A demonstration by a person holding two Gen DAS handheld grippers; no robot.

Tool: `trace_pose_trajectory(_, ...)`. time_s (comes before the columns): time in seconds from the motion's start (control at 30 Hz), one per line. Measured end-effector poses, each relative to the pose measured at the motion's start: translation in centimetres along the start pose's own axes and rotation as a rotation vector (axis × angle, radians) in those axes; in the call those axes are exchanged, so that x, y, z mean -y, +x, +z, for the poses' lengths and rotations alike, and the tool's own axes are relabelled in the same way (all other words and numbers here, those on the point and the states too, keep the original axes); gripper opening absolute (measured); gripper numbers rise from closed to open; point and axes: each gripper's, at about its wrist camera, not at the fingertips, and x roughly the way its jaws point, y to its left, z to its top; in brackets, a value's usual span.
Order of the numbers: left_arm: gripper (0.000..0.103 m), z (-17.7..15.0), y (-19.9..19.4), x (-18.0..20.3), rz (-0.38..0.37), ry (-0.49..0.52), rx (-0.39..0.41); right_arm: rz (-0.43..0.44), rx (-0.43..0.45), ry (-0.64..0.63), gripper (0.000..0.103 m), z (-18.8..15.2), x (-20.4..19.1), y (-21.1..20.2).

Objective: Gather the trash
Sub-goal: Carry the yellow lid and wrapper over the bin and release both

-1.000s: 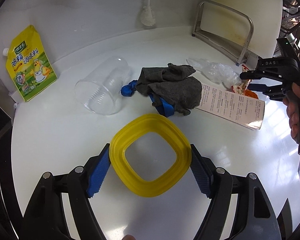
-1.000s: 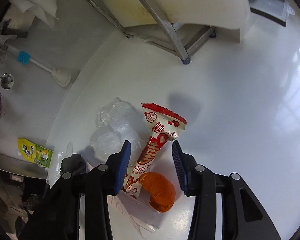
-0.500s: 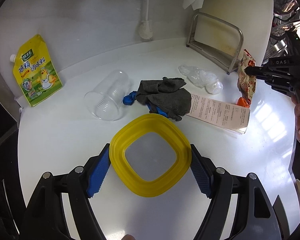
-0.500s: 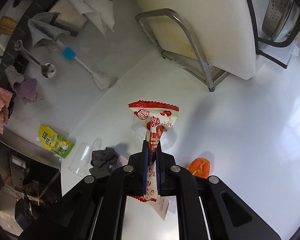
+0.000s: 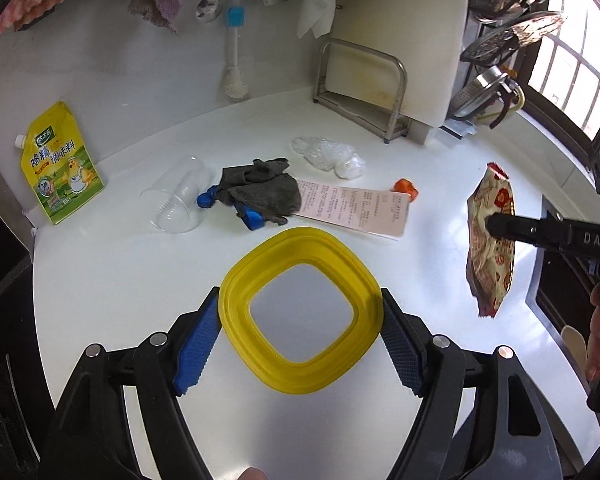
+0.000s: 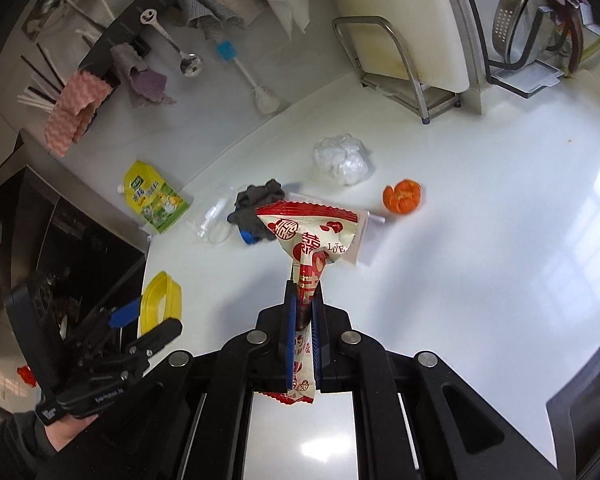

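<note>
My left gripper point(image 5: 300, 336) is shut on a yellow squarish container point(image 5: 300, 312) and holds it above the white counter; the container also shows in the right wrist view point(image 6: 158, 304). My right gripper point(image 6: 304, 304) is shut on a red-and-cream snack wrapper point(image 6: 308, 240) and holds it in the air to the right of the container, where the wrapper shows in the left wrist view point(image 5: 492, 240). On the counter lie an orange peel point(image 6: 403, 196), a crumpled clear plastic bag point(image 6: 340, 160), a printed paper leaflet point(image 5: 356, 206), a clear plastic cup point(image 5: 178, 200) on its side and a grey cloth point(image 5: 264, 192) over a blue object.
A yellow seasoning pouch point(image 5: 60, 168) leans against the back wall at left. A metal rack point(image 5: 364, 92) with a white cutting board stands at the back right. A brush point(image 5: 234, 60), spoon and cloths hang on the wall. The counter edge point(image 5: 548, 320) runs along the right.
My right gripper closed on the snack wrapper, lifted it off the counter and carried it back and toward the container. Both grippers have pulled back from the trash pile.
</note>
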Motion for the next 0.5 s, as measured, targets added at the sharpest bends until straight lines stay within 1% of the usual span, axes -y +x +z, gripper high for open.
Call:
trace_pose_trajectory(0.13,0.073,-1.3,-1.5,2.2,-0.042,0.035,-0.008,-0.031,-0.02,-0.016,0.007,-4.0,0.2,-2.3)
trace_pose_trajectory(0.43,0.073,-4.6,-4.2,7.8,-0.133,0.131,-0.037,-0.083,-0.053,0.026,0.007,-12.6,1.7,-6.4)
trace_pose_trajectory(0.5,0.073,-5.4,-4.7,8.9,-0.151,0.153,-0.044,-0.083,-0.057,0.051,0.007,-14.2,2.2,-7.2)
